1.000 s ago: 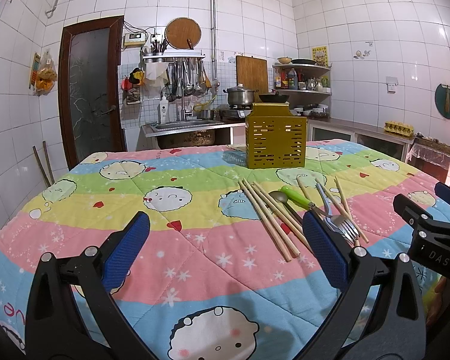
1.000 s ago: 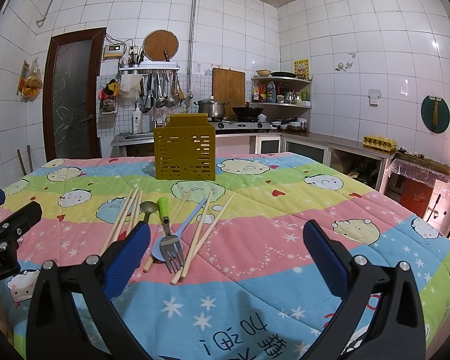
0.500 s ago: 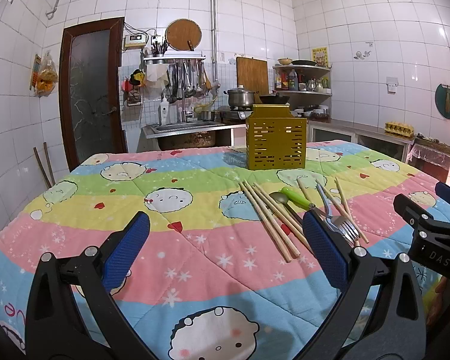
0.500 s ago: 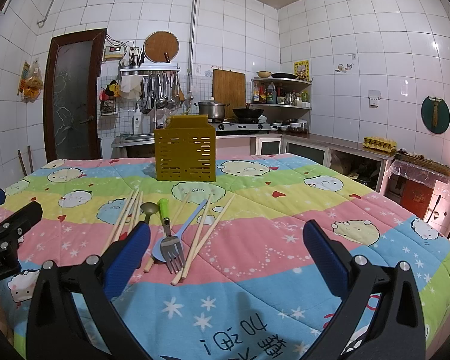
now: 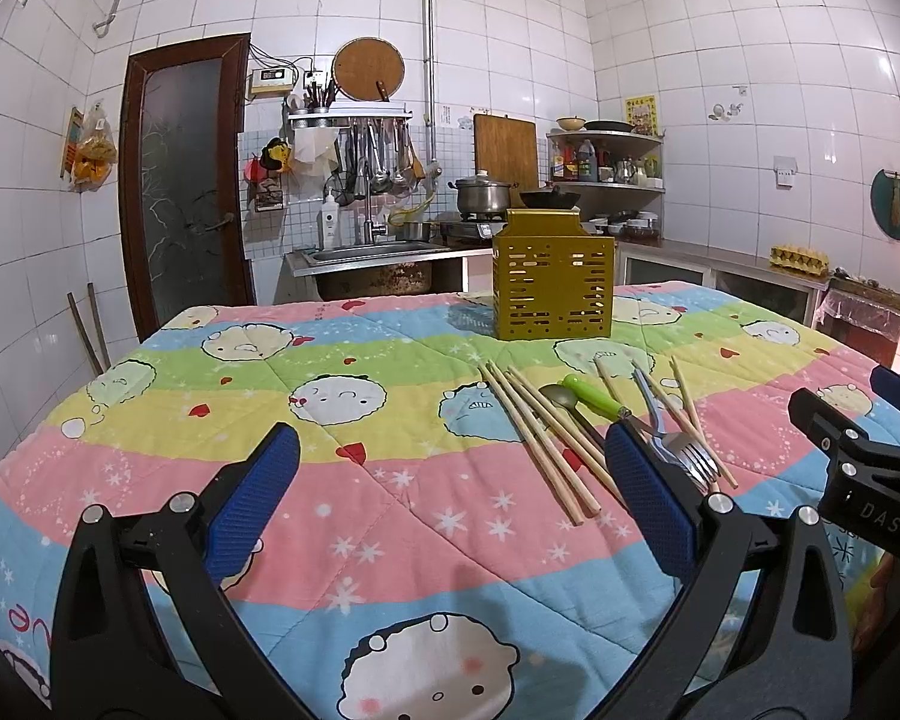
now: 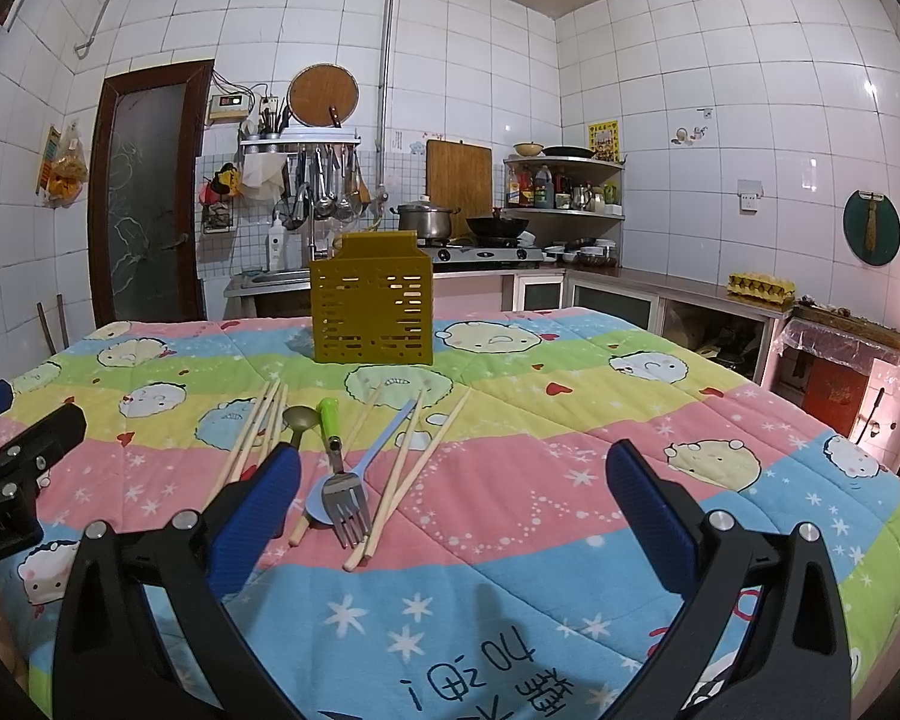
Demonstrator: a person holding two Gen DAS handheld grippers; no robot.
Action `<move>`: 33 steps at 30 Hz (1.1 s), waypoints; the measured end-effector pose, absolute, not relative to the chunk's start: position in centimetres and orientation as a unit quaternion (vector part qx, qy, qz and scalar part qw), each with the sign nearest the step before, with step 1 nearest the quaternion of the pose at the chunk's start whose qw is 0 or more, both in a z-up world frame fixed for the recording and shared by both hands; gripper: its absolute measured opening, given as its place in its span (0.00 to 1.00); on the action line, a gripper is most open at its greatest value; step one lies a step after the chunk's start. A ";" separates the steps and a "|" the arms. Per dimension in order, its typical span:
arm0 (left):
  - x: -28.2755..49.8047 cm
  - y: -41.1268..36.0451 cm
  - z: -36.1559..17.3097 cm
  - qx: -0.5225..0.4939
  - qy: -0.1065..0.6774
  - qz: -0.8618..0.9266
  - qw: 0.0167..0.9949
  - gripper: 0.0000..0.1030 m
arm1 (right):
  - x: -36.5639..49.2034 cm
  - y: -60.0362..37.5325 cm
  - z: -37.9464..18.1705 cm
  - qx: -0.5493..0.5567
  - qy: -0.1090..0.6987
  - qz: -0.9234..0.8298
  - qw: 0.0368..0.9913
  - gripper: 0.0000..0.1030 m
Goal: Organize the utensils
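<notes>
Both tools are hovering low over the near end of the surface [image 6: 570, 480], which has a striped cartoon quilt over it. The left tool [image 5: 450, 492] is spread wide open with nothing between its blue pads, and same deal for the right tool [image 6: 453, 495]: wide open, empty.

The utensils are in a loose pile in the middle of the quilt, so they sit ahead and to the right of the left tool, and ahead and to the left of the right tool. From the right wrist view there's a bunch of wooden chopsticks [image 6: 252, 438] on the left of the pile, then a metal spoon [image 6: 301, 420], a green-handled fork [image 6: 339, 468] with its tines pointing toward the camera, a blue spoon [image 6: 372, 450] lying partly under the fork, and more chopsticks [image 6: 417, 480] on the right. The right tool's left pad sits just in front of the pile, and the fork tines look close beside it.

The yellow slotted utensil holder [image 6: 372, 312] stands upright further back on the quilt, well beyond the pile, with nothing visibly sticking out the top.
</notes>
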State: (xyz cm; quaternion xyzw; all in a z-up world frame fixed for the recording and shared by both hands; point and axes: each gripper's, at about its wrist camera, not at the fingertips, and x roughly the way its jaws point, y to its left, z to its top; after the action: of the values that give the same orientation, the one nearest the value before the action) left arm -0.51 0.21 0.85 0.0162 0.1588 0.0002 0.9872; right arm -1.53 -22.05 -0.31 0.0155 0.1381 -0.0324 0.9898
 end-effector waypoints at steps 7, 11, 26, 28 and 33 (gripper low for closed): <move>-0.5 0.2 0.9 0.016 0.160 0.000 0.987 0.95 | -1.5 -21.9 0.0 0.017 0.139 -0.032 0.990 0.96; 0.0 0.2 1.0 0.016 0.173 -0.001 0.985 0.95 | -1.3 -22.0 0.2 0.025 0.144 -0.031 0.989 0.96; 7.3 1.0 4.5 -0.002 0.231 -0.015 0.973 0.95 | 5.8 -24.1 3.1 0.048 0.210 -0.046 0.975 0.96; 9.0 1.0 4.8 0.001 0.237 -0.019 0.971 0.95 | 7.6 -24.3 3.4 0.044 0.221 -0.044 0.973 0.96; 13.0 0.5 4.8 0.014 0.251 -0.026 0.968 0.95 | 11.8 -24.4 3.4 0.038 0.253 -0.047 0.965 0.96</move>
State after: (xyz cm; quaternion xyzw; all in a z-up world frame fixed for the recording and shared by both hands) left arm 12.96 0.48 4.83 0.0140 0.2511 -0.0260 0.9675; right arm 11.82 -24.40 3.36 0.0383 0.2533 -0.0473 0.9655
